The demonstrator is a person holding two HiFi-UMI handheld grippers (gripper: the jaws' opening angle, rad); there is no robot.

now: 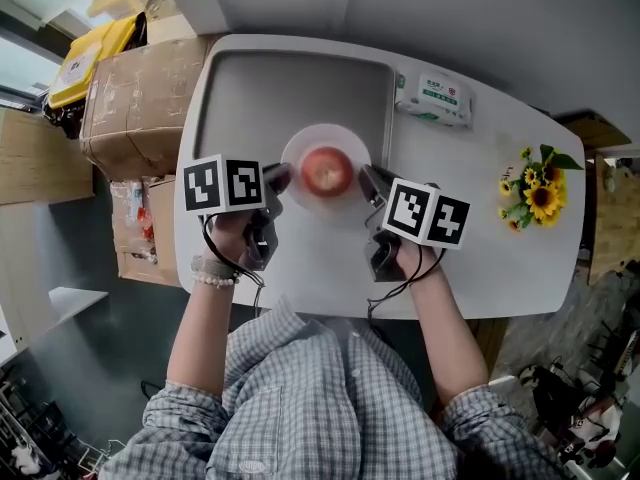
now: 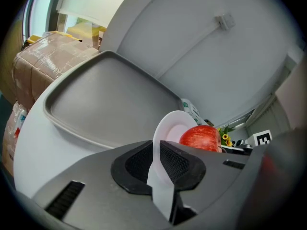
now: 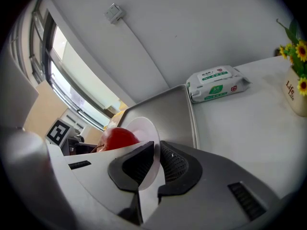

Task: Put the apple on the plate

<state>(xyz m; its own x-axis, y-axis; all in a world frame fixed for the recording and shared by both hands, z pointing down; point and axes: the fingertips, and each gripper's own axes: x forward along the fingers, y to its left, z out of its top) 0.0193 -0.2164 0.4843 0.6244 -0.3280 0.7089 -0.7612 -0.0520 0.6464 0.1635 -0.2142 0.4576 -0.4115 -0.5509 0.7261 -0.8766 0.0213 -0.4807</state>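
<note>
Slanting down, left gripper (image 1: 278, 179), right gripper (image 1: 368, 181) pinch plate (image 1: 325, 136).

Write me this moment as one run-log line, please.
apple: on plate | left claw: shut on plate rim | right claw: shut on plate rim, opposite side

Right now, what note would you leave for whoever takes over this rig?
Grippers: left gripper has its fingers shut on the plate rim; right gripper is shut on the opposite rim.
Things: apple sits on the plate, which is held between both grippers over the near part of the tray.
Done: apple is on the plate.
Left: likely set the plate down level, then release both.
</note>
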